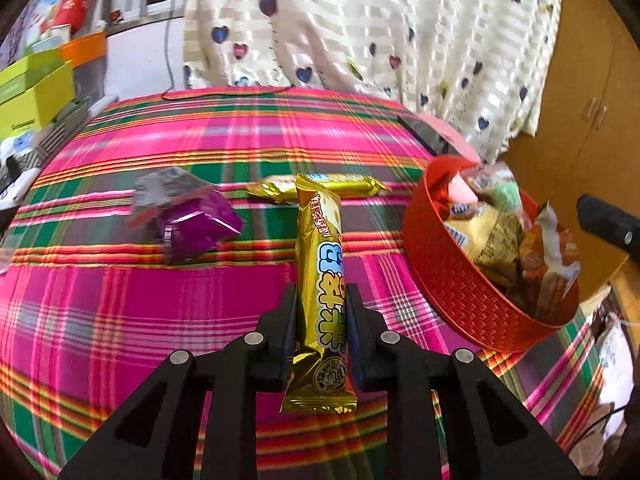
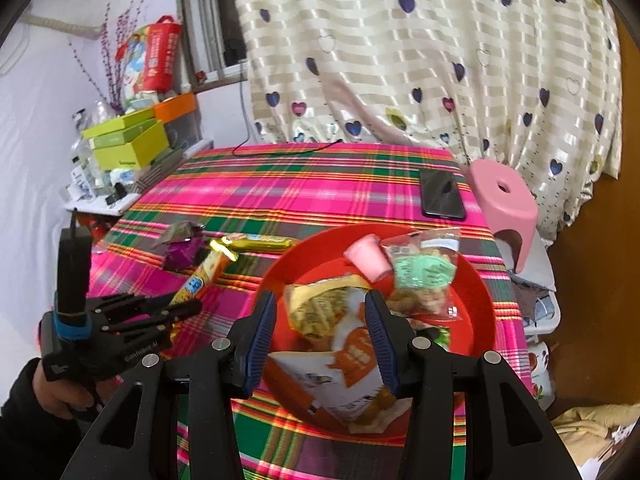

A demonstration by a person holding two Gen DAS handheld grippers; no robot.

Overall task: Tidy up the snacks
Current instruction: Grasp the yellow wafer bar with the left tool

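My left gripper (image 1: 321, 296) is shut on a long gold snack bar (image 1: 322, 276) and holds it above the plaid tablecloth; it also shows in the right wrist view (image 2: 200, 276). A red round basket (image 1: 452, 280) at the right holds several snack packets. My right gripper (image 2: 322, 312) hovers over the basket (image 2: 480, 300), jaws apart, with an orange and white packet (image 2: 352, 364) lying between and below them. A second gold bar (image 1: 320, 186) and a purple packet (image 1: 192, 216) lie on the cloth.
A black phone (image 2: 442, 194) lies at the table's far right. A pink stool (image 2: 506, 204) stands beyond the right edge. Green boxes (image 2: 128, 142) and clutter sit on a shelf at the left. A heart-print curtain (image 2: 400, 60) hangs behind.
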